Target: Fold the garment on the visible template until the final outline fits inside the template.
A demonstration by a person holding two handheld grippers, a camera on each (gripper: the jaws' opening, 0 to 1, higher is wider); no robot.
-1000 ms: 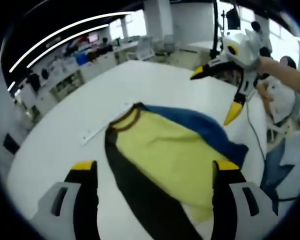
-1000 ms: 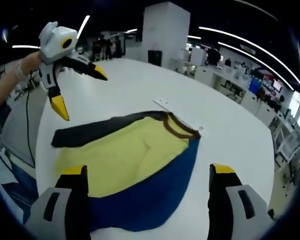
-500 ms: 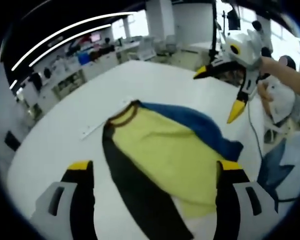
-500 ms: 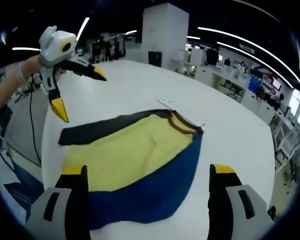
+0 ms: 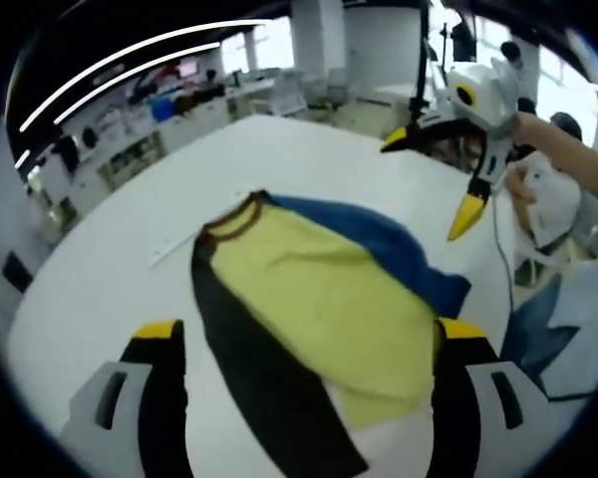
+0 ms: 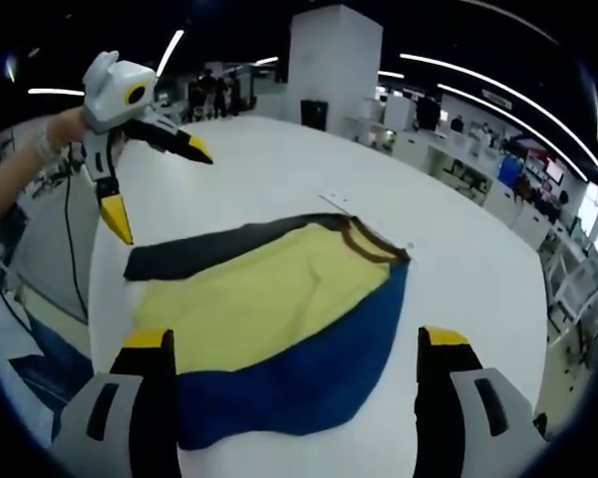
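Risk first: the garment (image 6: 269,329) lies loosely bunched on the white table (image 6: 279,169), and both grippers hang above it with jaws spread wide and holding nothing. In my judgement, a pinch that catches one layer alone would drag the yellow panel off the blue one and spoil the outline. A pull toward the near table edge could also carry the hem over the side, since in the left gripper view the lower end of the garment (image 5: 309,319) sits close to that edge.

Left gripper (image 5: 304,344): jaws released, straddling the black sleeve side. Right gripper (image 6: 294,344): jaws released, straddling the blue side. Each gripper also shows raised in the other's view.

Position: the garment lies about mid-table. A pale strip (image 5: 194,239), which may be a template marking, lies just beside the collar (image 6: 374,244); the rest of the template cannot be made out.

Orientation: the long axis runs from collar to hem. The collar points away from the person, toward the far side of the table; the hem lies nearest the grippers.
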